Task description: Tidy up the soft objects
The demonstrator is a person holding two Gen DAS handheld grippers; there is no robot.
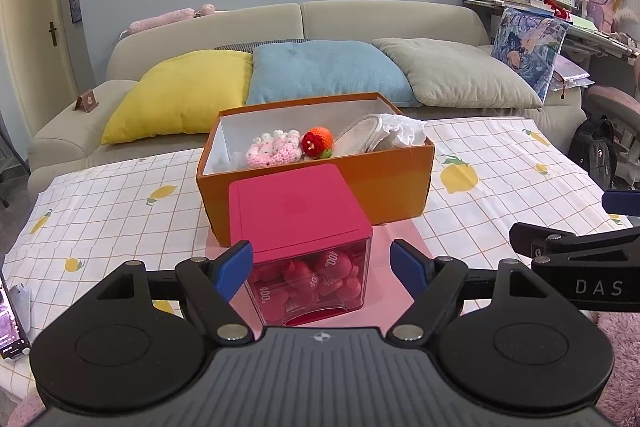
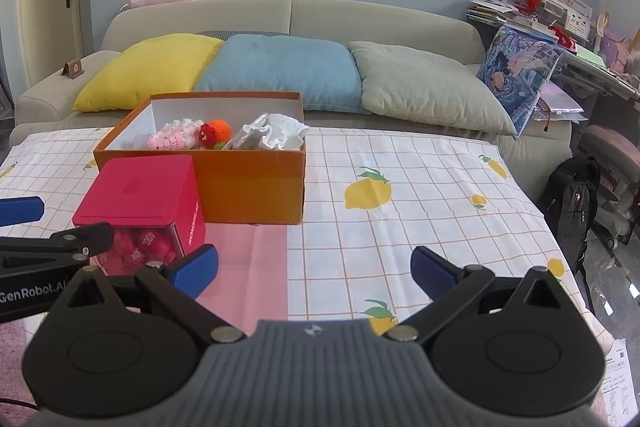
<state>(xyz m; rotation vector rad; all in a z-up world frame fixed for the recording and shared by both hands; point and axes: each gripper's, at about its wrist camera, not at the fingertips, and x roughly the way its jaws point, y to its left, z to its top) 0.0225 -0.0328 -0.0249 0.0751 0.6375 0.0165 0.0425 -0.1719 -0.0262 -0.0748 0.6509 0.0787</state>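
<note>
An orange cardboard box [image 1: 384, 187] [image 2: 248, 187] stands on the lemon-print tablecloth. Inside it lie a pink crocheted piece [image 1: 274, 149], an orange and red knitted fruit [image 1: 318, 143] and white lacy cloth [image 1: 400, 131]. In front of the box is a clear container with a pink lid [image 1: 296, 211] [image 2: 140, 191], holding several pink soft pieces. My left gripper [image 1: 322, 267] is open, and its blue pads flank the container's near end without pressing on it. My right gripper [image 2: 314, 269] is open and empty over a pink mat [image 2: 248, 259] and the cloth, to the right of the container.
Behind the table is a beige sofa [image 2: 200, 15] with yellow, blue and grey cushions. A phone [image 1: 8, 319] leans at the table's left edge. A black backpack [image 2: 572, 199] and a cluttered desk [image 2: 560, 27] are on the right.
</note>
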